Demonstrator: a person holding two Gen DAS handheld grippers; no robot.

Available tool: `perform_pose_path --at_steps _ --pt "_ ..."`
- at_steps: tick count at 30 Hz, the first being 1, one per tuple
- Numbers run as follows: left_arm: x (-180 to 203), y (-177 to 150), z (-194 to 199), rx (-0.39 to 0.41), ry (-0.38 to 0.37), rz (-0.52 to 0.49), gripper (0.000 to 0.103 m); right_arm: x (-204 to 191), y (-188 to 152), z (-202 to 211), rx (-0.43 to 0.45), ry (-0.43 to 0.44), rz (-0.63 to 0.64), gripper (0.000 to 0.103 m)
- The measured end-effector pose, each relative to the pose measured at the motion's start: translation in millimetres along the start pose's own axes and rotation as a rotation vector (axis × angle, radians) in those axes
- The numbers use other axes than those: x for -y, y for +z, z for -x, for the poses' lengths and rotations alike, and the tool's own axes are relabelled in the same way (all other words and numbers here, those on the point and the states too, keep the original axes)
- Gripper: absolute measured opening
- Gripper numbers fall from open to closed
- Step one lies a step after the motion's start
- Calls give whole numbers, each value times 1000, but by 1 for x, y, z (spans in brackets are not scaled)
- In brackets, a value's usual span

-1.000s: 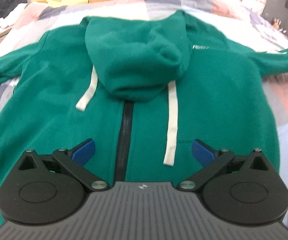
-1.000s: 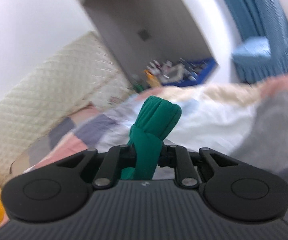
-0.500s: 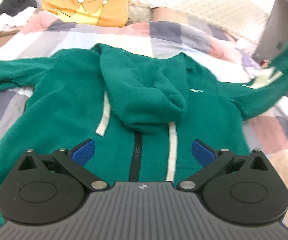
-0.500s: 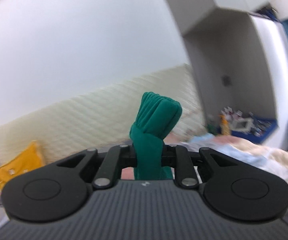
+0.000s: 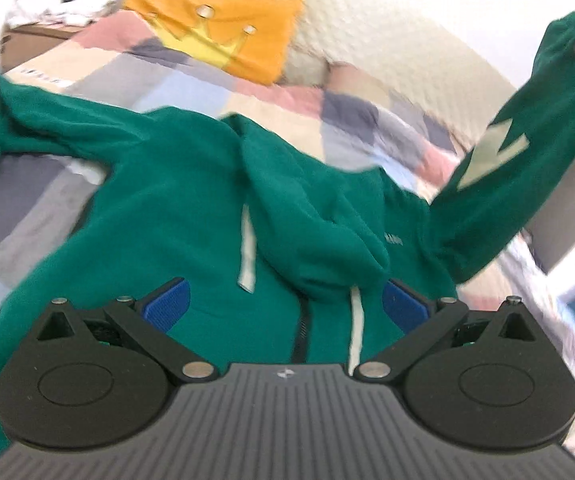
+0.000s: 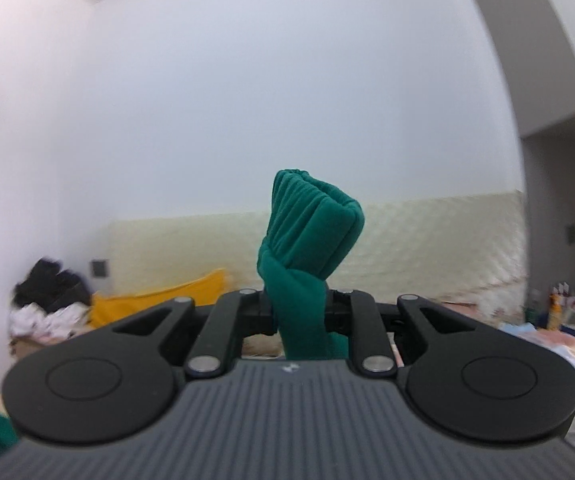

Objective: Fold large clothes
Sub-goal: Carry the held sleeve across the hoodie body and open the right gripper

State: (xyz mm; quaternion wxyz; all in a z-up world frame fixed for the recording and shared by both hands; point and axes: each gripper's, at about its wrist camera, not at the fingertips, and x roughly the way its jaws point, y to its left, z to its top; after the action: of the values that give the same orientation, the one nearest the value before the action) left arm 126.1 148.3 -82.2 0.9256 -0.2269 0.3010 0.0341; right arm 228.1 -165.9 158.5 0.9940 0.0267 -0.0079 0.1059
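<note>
Green fleece of the hoodie [image 5: 175, 208] is spread mid-frame across the patchwork bed [image 5: 39, 200], one cuff [image 6: 311, 216] clamped in the right gripper [image 6: 297, 312] (left gripper [image 5: 283, 300] gaping, empty), so folding is judged barely begun.

The green fleece zip hoodie [image 5: 175, 208] runs out of the left wrist picture at the left edge, so one sleeve end is cut off, and its near hem is hidden behind the black gripper body. The small pale lettering on its chest [image 5: 393, 241] is too blurred to read. In the right wrist view, the ribbed green cuff [image 6: 311, 224] hides the jaws' pads, and the small items on the far right shelf [image 6: 567, 312] are too small to tell.
</note>
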Motion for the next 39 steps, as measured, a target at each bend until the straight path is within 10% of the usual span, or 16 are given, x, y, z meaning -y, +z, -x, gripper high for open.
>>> perform_pose_path --at_steps 14,30,33,37,39 --pt "-79 16 44 146 120 144 103 -153 -116 34 -169 207 113 19" --pt "-110 26 51 183 115 249 103 -222 -236 53 -518 394 177 23" --pt "-113 26 52 193 109 262 102 -217 -242 50 -562 420 138 33" --pt "-105 26 53 206 81 226 102 -206 -242 52 -604 484 76 75" --pt "-98 24 53 203 65 202 102 -199 -241 58 -621 507 58 76"
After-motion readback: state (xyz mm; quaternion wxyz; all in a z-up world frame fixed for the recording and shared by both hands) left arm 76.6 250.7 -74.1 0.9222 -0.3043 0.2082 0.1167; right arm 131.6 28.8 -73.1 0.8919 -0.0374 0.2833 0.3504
